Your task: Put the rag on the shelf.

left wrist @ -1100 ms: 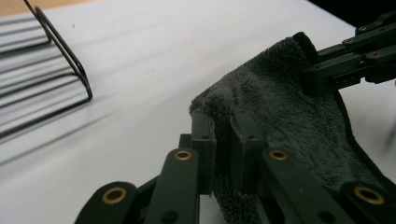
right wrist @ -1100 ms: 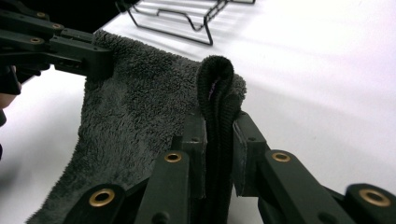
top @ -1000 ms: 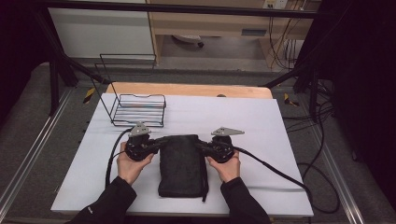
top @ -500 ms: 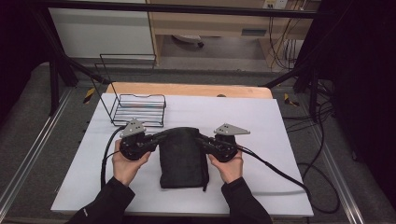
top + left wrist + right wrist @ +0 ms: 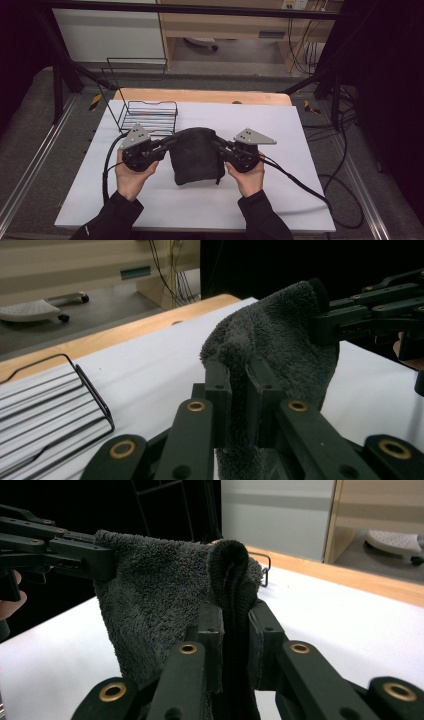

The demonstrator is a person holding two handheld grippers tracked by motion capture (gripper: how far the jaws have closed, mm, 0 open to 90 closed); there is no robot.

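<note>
High view: towel [image 5: 194, 156] sits centre frame, pinched at its 2 upper corners by left gripper [image 5: 167, 143] and right gripper [image 5: 220, 145]. Compared with 1 s ago it lay flat and long on the bench [image 5: 300, 150]; now the top edge is lifted and bowed, lower part bunched and seemingly still touching the bench. Rack [image 5: 148, 116] sits upper left, untouched.

Left gripper view: jaws nearly shut, clamped on a towel corner [image 5: 270, 355], centre frame; the other gripper holds the far corner at upper right.

Right gripper view: jaws nearly shut on a rolled towel edge [image 5: 230, 580], centre.

Read: both grips took; lift is underway, probably for folding or moving it.
</note>
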